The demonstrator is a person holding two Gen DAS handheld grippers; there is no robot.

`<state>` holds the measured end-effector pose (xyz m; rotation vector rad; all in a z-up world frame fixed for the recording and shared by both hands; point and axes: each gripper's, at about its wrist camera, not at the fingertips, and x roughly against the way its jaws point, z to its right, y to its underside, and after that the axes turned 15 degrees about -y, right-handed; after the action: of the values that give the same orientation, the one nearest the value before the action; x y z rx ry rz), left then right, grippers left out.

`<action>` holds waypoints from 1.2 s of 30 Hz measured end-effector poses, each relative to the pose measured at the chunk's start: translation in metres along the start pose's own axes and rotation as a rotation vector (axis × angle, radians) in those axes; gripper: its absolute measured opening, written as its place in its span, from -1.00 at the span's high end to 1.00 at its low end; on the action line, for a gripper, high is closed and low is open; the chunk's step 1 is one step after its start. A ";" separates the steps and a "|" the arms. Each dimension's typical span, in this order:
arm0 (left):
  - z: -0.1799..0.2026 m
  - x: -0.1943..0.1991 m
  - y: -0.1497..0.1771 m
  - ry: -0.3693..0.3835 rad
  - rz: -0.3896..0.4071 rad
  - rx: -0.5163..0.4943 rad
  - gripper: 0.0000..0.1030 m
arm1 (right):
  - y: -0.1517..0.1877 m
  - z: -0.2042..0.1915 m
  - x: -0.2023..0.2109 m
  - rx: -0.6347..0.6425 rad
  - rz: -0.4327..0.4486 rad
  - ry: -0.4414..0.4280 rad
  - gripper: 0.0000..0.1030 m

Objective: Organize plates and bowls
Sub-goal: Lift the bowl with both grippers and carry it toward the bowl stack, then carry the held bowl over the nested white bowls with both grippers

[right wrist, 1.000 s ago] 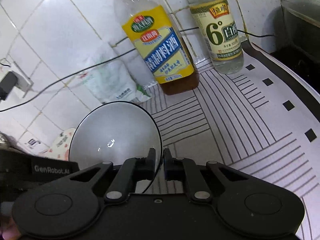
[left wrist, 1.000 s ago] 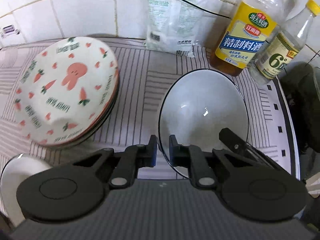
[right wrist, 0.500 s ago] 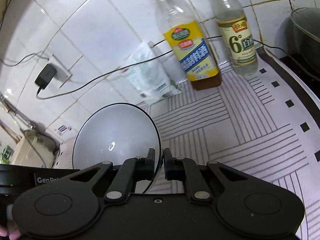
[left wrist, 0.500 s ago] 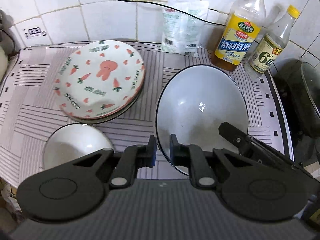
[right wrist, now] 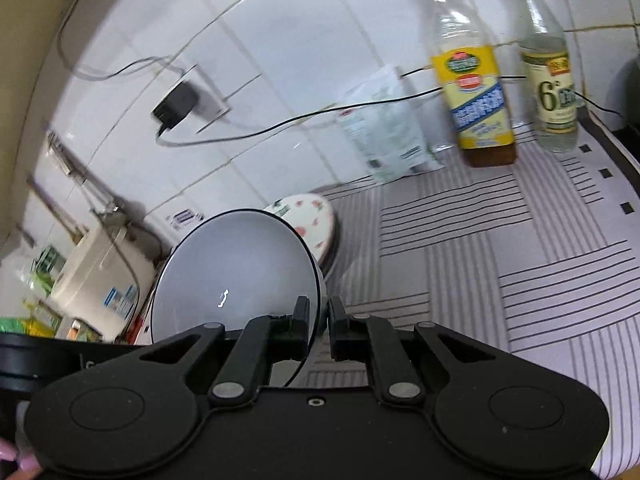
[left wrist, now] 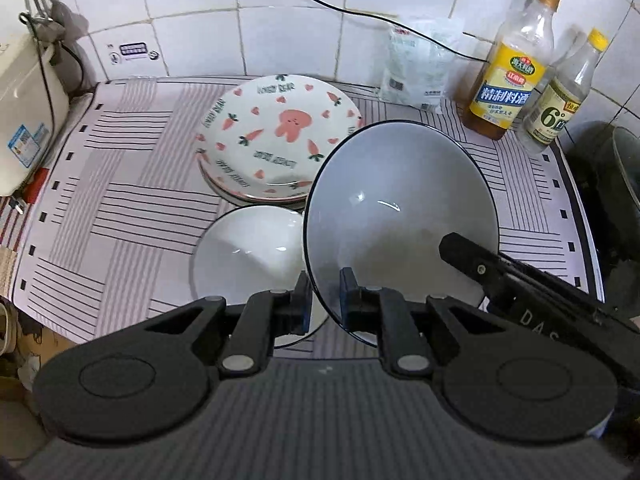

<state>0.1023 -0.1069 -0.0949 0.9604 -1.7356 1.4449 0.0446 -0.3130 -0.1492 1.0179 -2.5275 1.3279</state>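
- Lifted bowl (left wrist: 400,208) off the mat since a second ago; now frame centre, above second bowl (left wrist: 248,248).
- Both grippers, left (left wrist: 325,300) and right (right wrist: 318,330), clamped on its rim.
- Nesting looked next.

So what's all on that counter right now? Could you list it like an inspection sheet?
Surface: striped mat over the counter.
Job's things: grey bowl held tilted above the mat; white bowl on the mat; carrot plates stacked behind.
Clutter: two bottles, plastic bag by the wall.
Grippers: left gripper and right gripper each pinch the grey bowl's rim.
Cables: black cable along the tiles; charger plugged in.
Surroundings: white tiles, beige appliance, dark pot.
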 end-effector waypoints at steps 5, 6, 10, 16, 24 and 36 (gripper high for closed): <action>-0.025 0.001 0.009 0.015 -0.007 0.051 0.75 | 0.005 -0.020 -0.005 0.039 -0.037 -0.019 0.74; -0.028 0.001 0.011 0.008 -0.008 0.056 0.75 | 0.006 -0.024 -0.008 0.052 -0.046 -0.021 0.74; -0.043 -0.005 0.013 -0.010 -0.016 0.090 0.73 | 0.009 -0.035 -0.019 0.081 -0.065 -0.036 0.74; -0.056 -0.026 0.014 -0.028 -0.022 0.129 0.69 | 0.021 -0.041 -0.039 0.098 -0.012 -0.059 0.73; -0.056 -0.052 0.016 -0.035 -0.121 0.117 0.63 | 0.040 -0.049 -0.063 0.208 -0.023 0.016 0.73; -0.055 -0.077 0.006 -0.042 -0.275 0.088 0.58 | 0.047 -0.051 -0.083 0.290 -0.052 0.075 0.75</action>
<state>0.1379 -0.0430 -0.1547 1.2311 -1.5099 1.3377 0.0693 -0.2137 -0.1828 1.0497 -2.2830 1.7190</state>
